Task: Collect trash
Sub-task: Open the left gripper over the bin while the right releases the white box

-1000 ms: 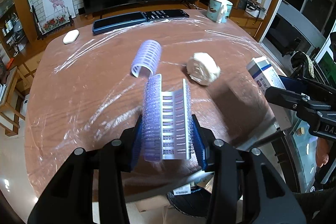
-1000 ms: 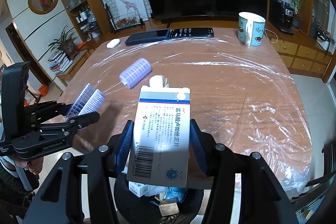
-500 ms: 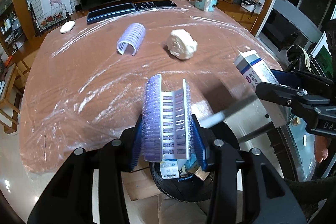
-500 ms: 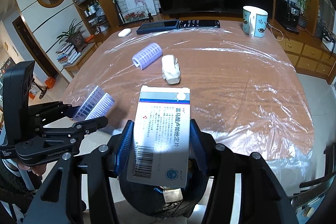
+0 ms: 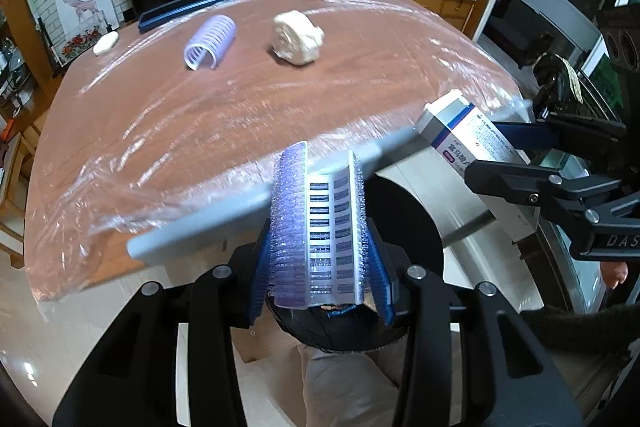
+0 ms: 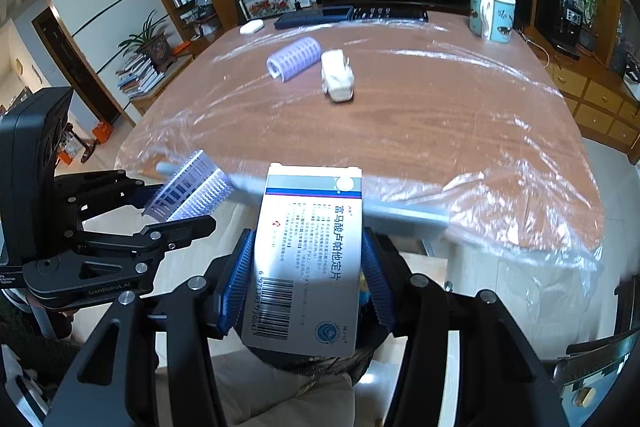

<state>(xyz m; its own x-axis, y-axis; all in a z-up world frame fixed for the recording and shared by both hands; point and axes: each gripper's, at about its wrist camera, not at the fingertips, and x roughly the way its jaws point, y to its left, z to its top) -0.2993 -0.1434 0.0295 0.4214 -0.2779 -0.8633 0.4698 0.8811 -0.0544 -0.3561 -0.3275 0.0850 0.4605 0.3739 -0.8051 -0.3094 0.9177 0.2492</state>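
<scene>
left wrist view: my left gripper (image 5: 320,247) is clenched on half a purple hair roller (image 5: 318,227), carried out past the near table (image 5: 200,131) edge so it hangs over the black bin (image 5: 400,211) at 6 o'clock, ready for a drop. the other roller half (image 5: 210,43) and a crumpled tissue (image 5: 298,39) lie at 12 o'clock on the plastic-covered top. at 3 o'clock my right gripper (image 5: 516,155) brings in the medicine box (image 5: 468,135). compared with a second ago the table has slid back and the bin has come under the jaws.

right wrist view: my right gripper (image 6: 308,267) grasps the medicine box (image 6: 308,259) by its long sides, above the bin (image 6: 316,363) rim. my left gripper (image 6: 176,203) sits at 9 o'clock with its roller half (image 6: 188,187). earlier the box was still over the table edge; now it is over the bin.
</scene>
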